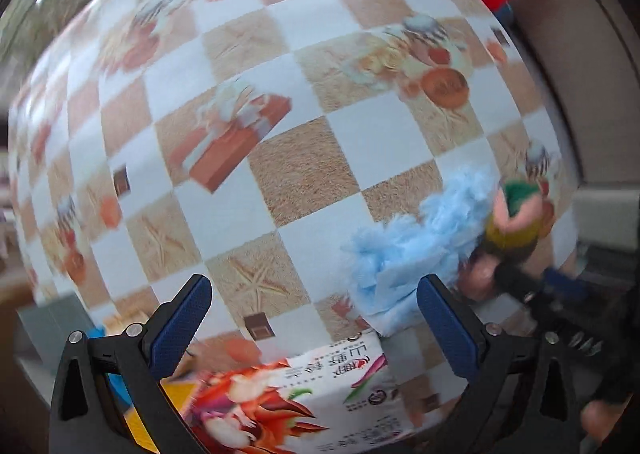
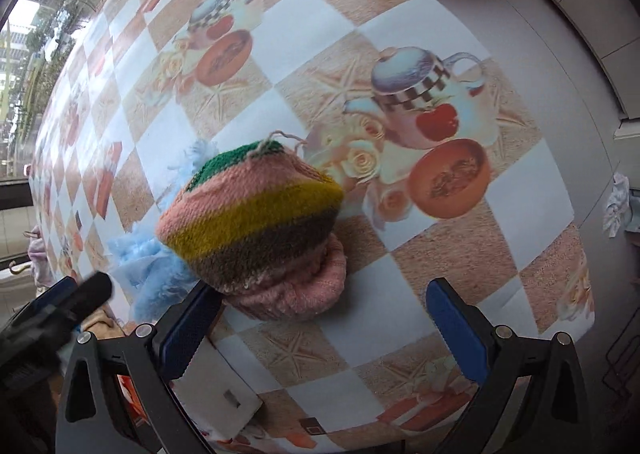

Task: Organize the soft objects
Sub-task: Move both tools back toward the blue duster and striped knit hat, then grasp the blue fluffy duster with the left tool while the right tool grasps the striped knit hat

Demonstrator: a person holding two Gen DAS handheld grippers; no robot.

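Hat [image 2: 256, 222] just ahead of open right claw [image 2: 324, 330], touching left finger.

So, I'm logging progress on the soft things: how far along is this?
Early. Nothing looks sorted: the striped knitted hat and the fluffy blue fabric lie loose together on the tablecloth. Both tongs, left and right, are open and empty, the right nearest the hat. Picking up and placing both remains.

one knitted hat [image 2: 256, 222], one blue fluffy cloth [image 1: 420, 246], one tissue pack [image 1: 304, 398]
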